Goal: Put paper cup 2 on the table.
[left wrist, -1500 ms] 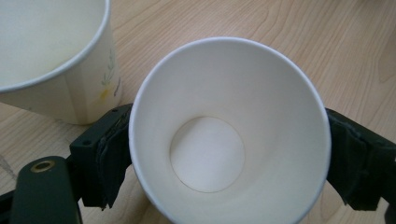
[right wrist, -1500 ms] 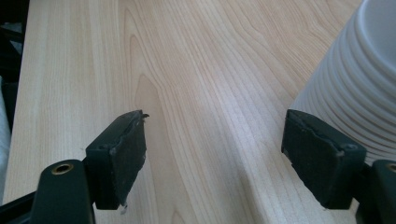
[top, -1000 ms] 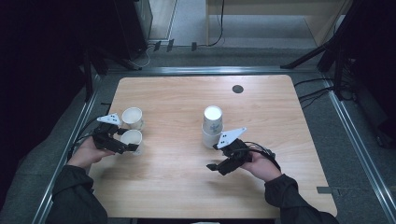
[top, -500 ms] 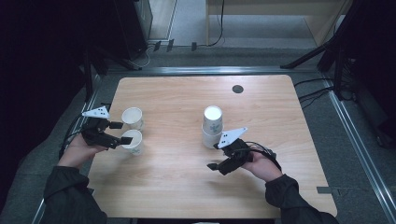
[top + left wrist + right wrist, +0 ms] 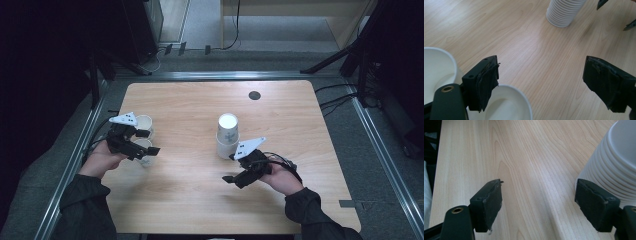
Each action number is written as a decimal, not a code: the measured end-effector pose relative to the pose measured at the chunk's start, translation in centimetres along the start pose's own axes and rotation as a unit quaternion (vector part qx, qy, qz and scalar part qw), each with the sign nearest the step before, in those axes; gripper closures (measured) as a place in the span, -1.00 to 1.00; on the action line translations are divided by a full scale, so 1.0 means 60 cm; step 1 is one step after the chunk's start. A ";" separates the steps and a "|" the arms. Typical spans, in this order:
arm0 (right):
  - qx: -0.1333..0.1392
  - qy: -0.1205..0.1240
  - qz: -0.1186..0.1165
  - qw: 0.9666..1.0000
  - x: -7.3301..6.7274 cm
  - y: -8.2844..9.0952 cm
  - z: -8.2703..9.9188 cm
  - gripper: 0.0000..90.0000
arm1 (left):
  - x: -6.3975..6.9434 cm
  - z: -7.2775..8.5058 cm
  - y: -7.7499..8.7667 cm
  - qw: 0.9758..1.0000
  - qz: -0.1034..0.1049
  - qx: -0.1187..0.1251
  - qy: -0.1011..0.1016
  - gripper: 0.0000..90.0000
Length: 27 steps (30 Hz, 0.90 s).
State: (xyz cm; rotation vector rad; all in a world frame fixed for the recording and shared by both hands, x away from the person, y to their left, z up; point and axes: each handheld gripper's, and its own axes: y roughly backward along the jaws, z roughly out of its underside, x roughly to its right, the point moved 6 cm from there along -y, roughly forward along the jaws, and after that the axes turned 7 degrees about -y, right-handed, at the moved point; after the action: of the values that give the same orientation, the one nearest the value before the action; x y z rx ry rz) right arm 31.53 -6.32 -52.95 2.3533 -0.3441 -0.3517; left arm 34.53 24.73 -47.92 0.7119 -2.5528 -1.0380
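Resting on wooden table (image 5: 200, 200) | cup stack (image 5: 227, 136) inverted, just beyond right gripper (image 5: 234, 167), jaws spread, empty | two upright cups (image 5: 144, 150) under left gripper (image 5: 147, 141), jaws wide apart, nothing held

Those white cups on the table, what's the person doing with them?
A person sits at a wooden table with a two-jaw gripper in each hand. The left gripper is open right at two loose paper cups near the table's left edge, one jaw over the nearer cup's rim, gripping nothing. The right gripper is open too, just beside an upside-down stack of cups in the middle. No cup is being held right now.
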 end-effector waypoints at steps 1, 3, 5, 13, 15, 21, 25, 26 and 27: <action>0.000 0.001 0.000 1.000 0.000 0.000 0.000 -0.51 | 0.004 -0.004 -0.003 1.000 0.002 0.001 -0.002 -0.70; 0.000 0.003 0.002 1.000 0.000 0.001 0.000 -0.51 | 0.011 -0.011 -0.010 1.000 0.004 0.003 -0.004 -0.70; -0.001 0.002 0.002 1.000 -0.001 0.002 0.001 -0.51 | 0.017 -0.018 -0.017 1.000 0.007 0.004 -0.006 -0.70; -0.001 0.005 0.004 1.000 -0.002 0.005 0.002 -0.51 | 0.048 -0.039 -0.044 1.000 0.019 0.015 -0.018 -0.70; -0.002 0.008 0.008 1.000 -0.001 0.006 0.003 -0.51 | 0.056 -0.041 -0.051 0.999 0.016 0.021 -0.018 -0.70; -0.004 0.010 0.010 1.000 -0.004 0.007 0.004 -0.51 | 0.088 -0.046 -0.077 0.999 0.019 0.016 -0.039 -0.70; -0.003 0.008 0.010 1.000 -0.005 0.009 0.005 -0.51 | 0.112 -0.050 -0.098 0.998 0.027 0.007 -0.057 -0.70; -0.002 0.007 0.011 1.000 -0.005 0.010 0.005 -0.51 | 0.117 -0.051 -0.104 0.998 0.030 0.005 -0.060 -0.71; -0.004 0.006 0.012 1.000 -0.005 0.010 0.006 -0.51 | 0.122 -0.052 -0.110 0.997 0.033 0.002 -0.063 -0.71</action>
State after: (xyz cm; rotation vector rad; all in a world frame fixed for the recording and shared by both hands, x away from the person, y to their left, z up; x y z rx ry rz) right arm 31.06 -6.88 -52.72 2.3415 -0.3643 -0.3279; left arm 31.97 14.91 -49.85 0.5767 -2.6650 -1.0895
